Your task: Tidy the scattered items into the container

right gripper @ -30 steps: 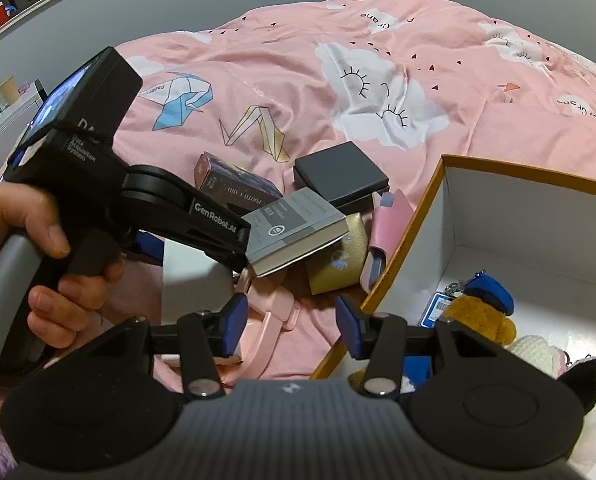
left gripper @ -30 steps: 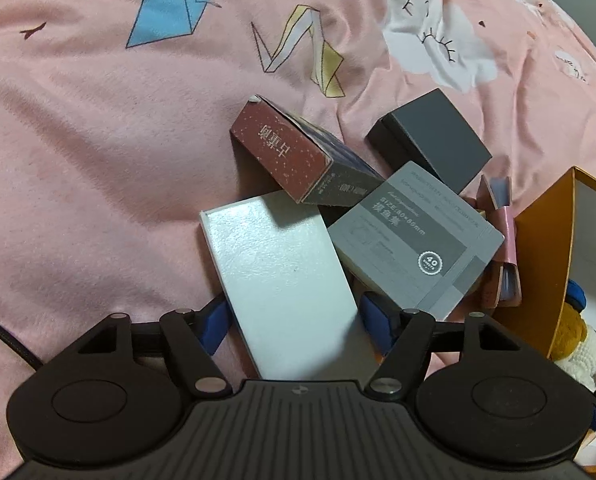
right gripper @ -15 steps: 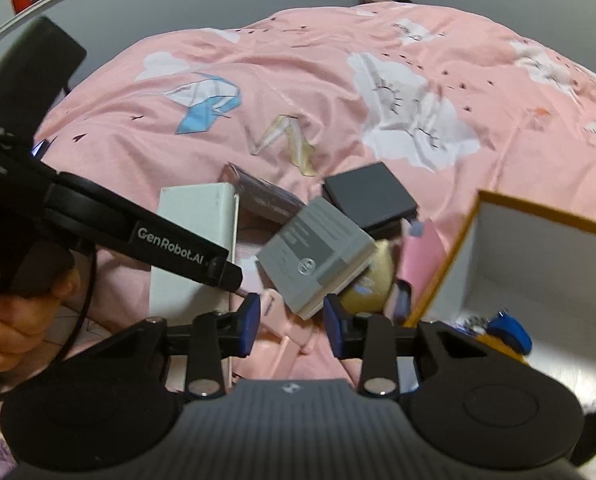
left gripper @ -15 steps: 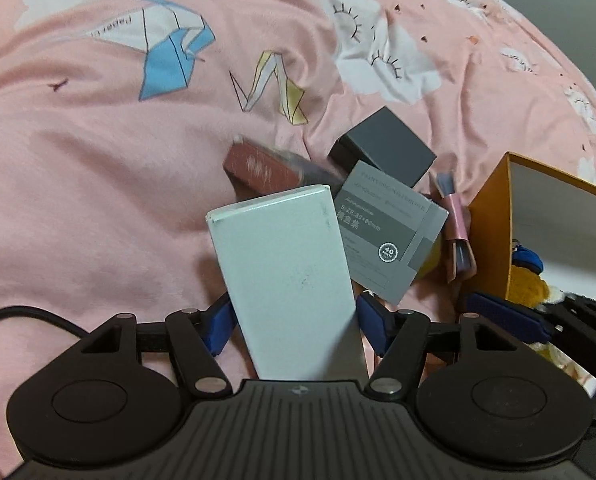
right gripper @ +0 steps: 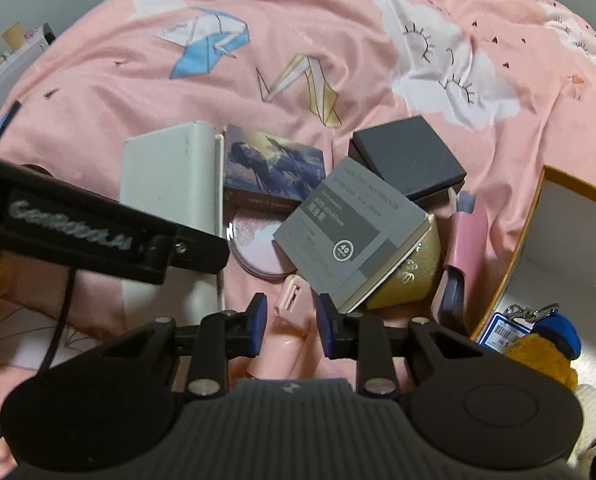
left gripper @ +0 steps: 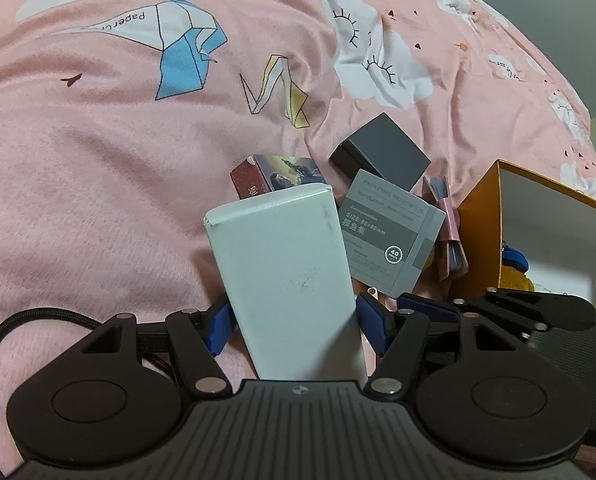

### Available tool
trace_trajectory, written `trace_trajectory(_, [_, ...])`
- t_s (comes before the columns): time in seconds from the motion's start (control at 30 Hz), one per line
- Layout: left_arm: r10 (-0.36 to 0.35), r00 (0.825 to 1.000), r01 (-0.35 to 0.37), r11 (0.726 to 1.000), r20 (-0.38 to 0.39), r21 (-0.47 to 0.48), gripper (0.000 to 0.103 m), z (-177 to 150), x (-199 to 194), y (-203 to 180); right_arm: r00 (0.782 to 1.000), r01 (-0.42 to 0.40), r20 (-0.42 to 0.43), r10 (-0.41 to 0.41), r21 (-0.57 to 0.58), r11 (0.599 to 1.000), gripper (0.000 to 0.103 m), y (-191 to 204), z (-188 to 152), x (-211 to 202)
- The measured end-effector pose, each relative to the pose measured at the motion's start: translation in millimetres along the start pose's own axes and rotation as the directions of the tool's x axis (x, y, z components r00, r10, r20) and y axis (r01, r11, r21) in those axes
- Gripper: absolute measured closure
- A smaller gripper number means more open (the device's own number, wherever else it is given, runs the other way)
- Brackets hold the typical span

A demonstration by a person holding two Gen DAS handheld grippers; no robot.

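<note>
My left gripper (left gripper: 293, 328) is shut on a white box (left gripper: 281, 264) and holds it tilted up off the pink bedspread. In the right wrist view the same white box (right gripper: 169, 176) shows behind a black finger (right gripper: 97, 232) of the left gripper. My right gripper (right gripper: 290, 324) hangs low over the pile with its jaws closing. A pink clip-like item (right gripper: 293, 308) lies between the pads, and a thin gap still shows on each side. The orange-walled container (right gripper: 554, 216) stands at the right, with a plush toy (right gripper: 538, 356) inside.
A pile lies on the bed: a grey notebook (right gripper: 350, 236), a dark grey box (right gripper: 410, 156), a picture-printed box (right gripper: 273, 168), a round pink compact (right gripper: 253, 240), a gold item (right gripper: 410, 276) and a pink wallet (right gripper: 466, 240). The container's wall (left gripper: 482, 216) rises just beyond them.
The left gripper has raised the white box off the bed and tipped it upright. The right gripper has swung left from the container to the pile, and its jaws have narrowed around the pink item.
</note>
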State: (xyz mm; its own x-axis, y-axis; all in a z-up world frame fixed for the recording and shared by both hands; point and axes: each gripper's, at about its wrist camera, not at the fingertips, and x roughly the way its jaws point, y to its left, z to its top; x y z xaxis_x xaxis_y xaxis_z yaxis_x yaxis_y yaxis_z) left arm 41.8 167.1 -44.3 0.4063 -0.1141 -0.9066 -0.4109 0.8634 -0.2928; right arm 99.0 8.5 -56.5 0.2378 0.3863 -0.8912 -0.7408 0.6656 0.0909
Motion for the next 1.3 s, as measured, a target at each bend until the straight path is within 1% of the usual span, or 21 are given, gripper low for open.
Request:
trace_trajectory(0.13, [-0.008,1.0,0.008,1.0,0.001,0.004,0.028,0,0,1,0.998,0.035,-0.048,-0.035,-0.012,0.999,0.073,4,2,15])
trace_trajectory(0.33, [-0.009,1.0,0.009,1.0,0.004,0.014,0.028,-2,0,0,0.995,0.085,-0.043,-0.087,-0.052,0.995,0.073,11,5,19])
trace_trajectory(0.37, [-0.011,1.0,0.011,1.0,0.005,0.015,0.028,-2,-1,-1,0.995,0.087,-0.04,-0.089,-0.05,0.995,0.075,11,5,18])
trace_trajectory(0.4, [-0.013,1.0,0.013,1.0,0.005,0.016,0.028,-3,-1,-1,0.995,0.09,-0.034,-0.092,-0.047,0.995,0.085,11,4,16])
trace_trajectory(0.43, [-0.015,1.0,0.015,1.0,0.005,0.017,0.028,-3,-2,-1,0.995,0.094,-0.027,-0.095,-0.048,0.994,0.085,11,3,13])
trace_trajectory(0.5, [-0.018,1.0,0.018,1.0,0.006,0.017,0.028,-3,-4,-1,0.992,0.128,-0.008,-0.128,-0.053,0.99,0.091,11,1,7])
trace_trajectory(0.57, [-0.02,1.0,0.02,1.0,0.007,0.017,0.028,-3,-5,-1,0.987,0.16,0.006,-0.16,-0.05,0.986,0.093,9,-2,2])
trace_trajectory(0.73, [-0.019,1.0,0.019,1.0,0.009,0.023,0.028,-3,-4,-2,0.984,0.175,-0.015,-0.175,-0.008,0.985,0.094,0,-5,2])
trace_trajectory(0.87, [-0.022,1.0,0.022,1.0,0.01,0.022,0.028,-4,-4,-2,0.981,0.192,-0.023,-0.193,-0.032,0.981,0.094,4,-2,13])
trace_trajectory(1.0, [-0.035,0.999,0.034,0.999,0.01,0.026,0.028,-3,-5,-2,0.985,0.172,-0.005,-0.172,0.011,0.985,0.095,-2,-4,11])
trace_trajectory(1.1, [-0.047,0.999,0.047,0.998,0.008,0.033,0.029,-3,-8,-2,0.988,0.151,0.026,-0.152,0.046,0.987,0.096,-7,-7,-2])
trace_trajectory(1.3, [-0.08,0.997,0.079,0.996,0.007,0.049,0.03,-4,-15,-5,0.991,0.094,0.085,-0.101,0.079,0.992,0.096,-11,-16,-36])
